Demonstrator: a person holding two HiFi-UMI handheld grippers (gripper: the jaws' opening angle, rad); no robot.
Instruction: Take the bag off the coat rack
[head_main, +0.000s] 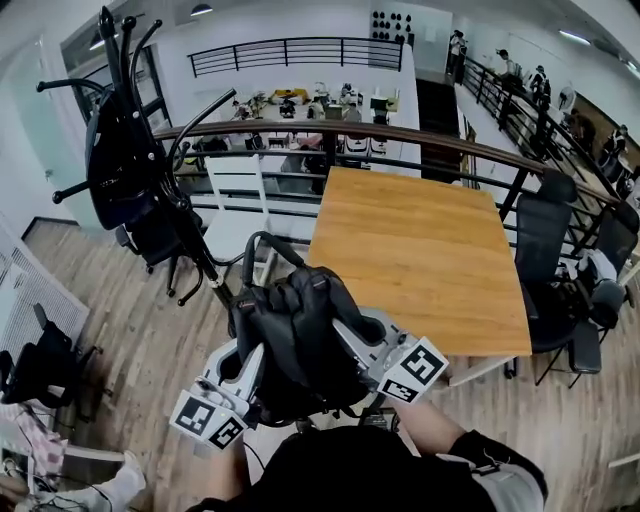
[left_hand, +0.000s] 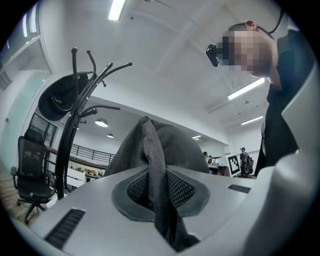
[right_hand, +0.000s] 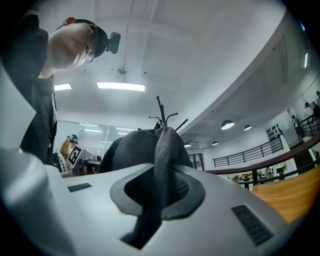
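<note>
Holding bag (head_main: 300, 335) at lower centre, apart from coat rack (head_main: 195, 245) at upper left; left gripper (left_hand: 160, 197) and right gripper (right_hand: 159, 192) each clamped on its mesh fabric. Lift-off seemingly done; next calls for setting down steadily.

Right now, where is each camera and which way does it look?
Head view: on the person's head, looking steeply down at the bag, table and coat rack; forearms show.
Left gripper view: on the left gripper, looking slightly upward along jaws shut on the bag; person's torso at right.
Right gripper view: on the right gripper, likewise gripping the bag; person at left.
Shared: all three show the bag and coat rack.
</note>
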